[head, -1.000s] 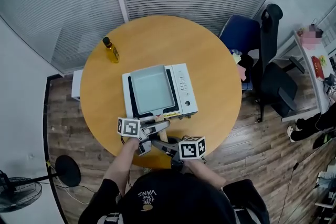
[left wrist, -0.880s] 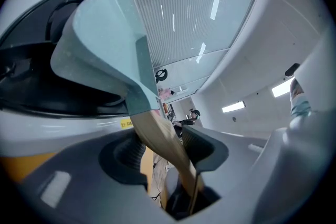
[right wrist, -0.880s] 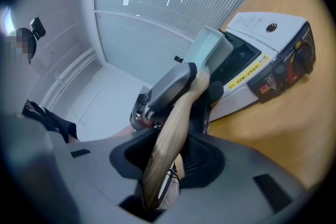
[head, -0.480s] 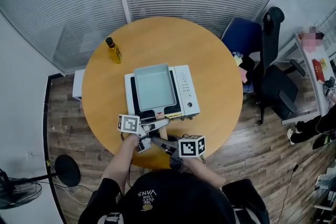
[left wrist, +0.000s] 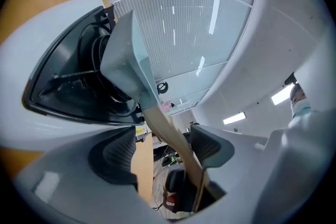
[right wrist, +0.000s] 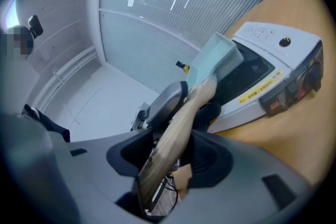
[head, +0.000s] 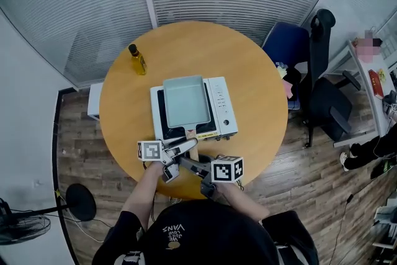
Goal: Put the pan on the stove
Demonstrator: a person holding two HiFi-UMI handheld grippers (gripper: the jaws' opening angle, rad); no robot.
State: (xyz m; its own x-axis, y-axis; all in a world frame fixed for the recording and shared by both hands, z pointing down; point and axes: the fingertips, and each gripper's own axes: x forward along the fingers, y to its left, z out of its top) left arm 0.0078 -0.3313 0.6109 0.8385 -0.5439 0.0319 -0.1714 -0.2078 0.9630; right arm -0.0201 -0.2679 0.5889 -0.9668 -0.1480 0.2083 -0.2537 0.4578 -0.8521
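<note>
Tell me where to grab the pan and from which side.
Take the wooden handle, coming level from the table's near side: it juts past the stove's front toward that side, while the pan's square body looks too wide to clamp.

Head view: bright, even daylight-type lighting, with only faint shadows on the table (head: 248, 84). All views bend strongly at the edges (gripper views darken to black corners). Lamps (left wrist: 234, 118) glare in the left gripper view. The near handle (right wrist: 173, 144) is out of focus
</note>
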